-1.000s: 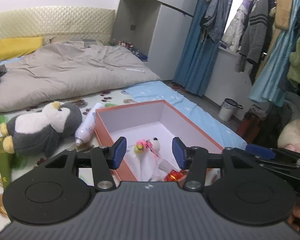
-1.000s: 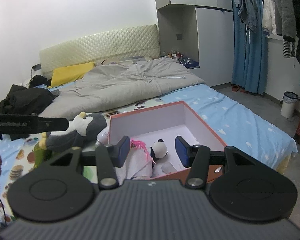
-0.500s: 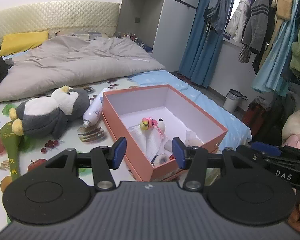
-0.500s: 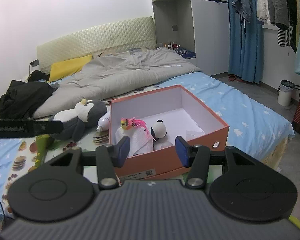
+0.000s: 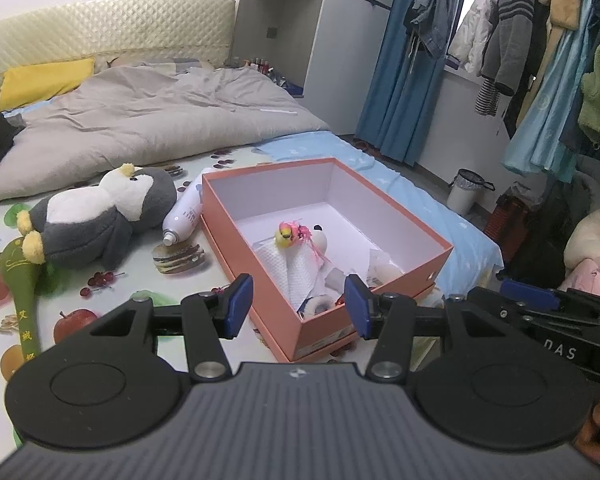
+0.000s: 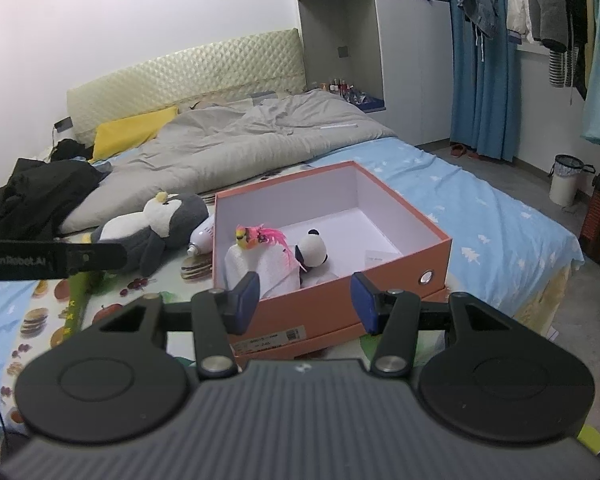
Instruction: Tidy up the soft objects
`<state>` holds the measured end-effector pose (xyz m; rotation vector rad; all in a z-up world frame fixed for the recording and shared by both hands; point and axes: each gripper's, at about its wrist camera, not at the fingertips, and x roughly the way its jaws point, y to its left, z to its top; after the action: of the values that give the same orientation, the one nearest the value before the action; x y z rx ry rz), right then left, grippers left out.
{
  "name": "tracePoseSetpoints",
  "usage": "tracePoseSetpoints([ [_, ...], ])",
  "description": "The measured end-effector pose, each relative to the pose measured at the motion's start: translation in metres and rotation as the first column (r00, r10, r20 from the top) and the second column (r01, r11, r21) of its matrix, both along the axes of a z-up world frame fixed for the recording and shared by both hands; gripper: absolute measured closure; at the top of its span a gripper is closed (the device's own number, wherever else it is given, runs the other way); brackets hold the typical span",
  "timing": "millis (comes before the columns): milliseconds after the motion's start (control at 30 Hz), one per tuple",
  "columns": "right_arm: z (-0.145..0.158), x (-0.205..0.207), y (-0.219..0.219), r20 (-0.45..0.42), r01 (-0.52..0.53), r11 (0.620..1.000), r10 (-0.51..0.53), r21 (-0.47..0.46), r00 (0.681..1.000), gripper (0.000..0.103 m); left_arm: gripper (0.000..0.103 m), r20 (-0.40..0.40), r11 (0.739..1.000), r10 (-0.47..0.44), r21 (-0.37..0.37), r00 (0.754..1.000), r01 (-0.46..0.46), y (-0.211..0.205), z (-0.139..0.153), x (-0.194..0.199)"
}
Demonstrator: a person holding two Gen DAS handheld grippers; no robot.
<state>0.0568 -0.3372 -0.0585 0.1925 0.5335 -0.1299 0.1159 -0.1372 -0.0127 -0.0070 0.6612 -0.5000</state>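
Observation:
An orange box stands open on the bed. In it lie a white cloth, a yellow-and-pink bird toy and a small panda toy. A grey-and-white plush penguin lies on the mat left of the box. My left gripper is open and empty, held above the box's near corner. My right gripper is open and empty, in front of the box's near wall.
A white spray bottle lies between penguin and box. A green plush stick lies at the left. A grey duvet and yellow pillow lie behind. Clothes hang at the right, with a bin on the floor.
Both grippers have drawn back and up from the box, so the whole box now shows. Both stay open and empty.

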Motion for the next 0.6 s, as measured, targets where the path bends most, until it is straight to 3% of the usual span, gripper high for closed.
tracePoseSetpoints([
  [533,-0.006,0.010,-0.009,-0.025,-0.012,1.000,0.012,0.016,1.000,0.049,0.046,0.001,0.997,0.078,0.026,0.997,-0.078,-0.001,-0.009,0.003],
  [600,-0.008,0.012,-0.008,-0.029,-0.012,1.000,0.012,0.011,0.999,0.048,0.043,-0.006,0.996,0.081,0.025,0.997,-0.080,-0.002,-0.010,0.004],
])
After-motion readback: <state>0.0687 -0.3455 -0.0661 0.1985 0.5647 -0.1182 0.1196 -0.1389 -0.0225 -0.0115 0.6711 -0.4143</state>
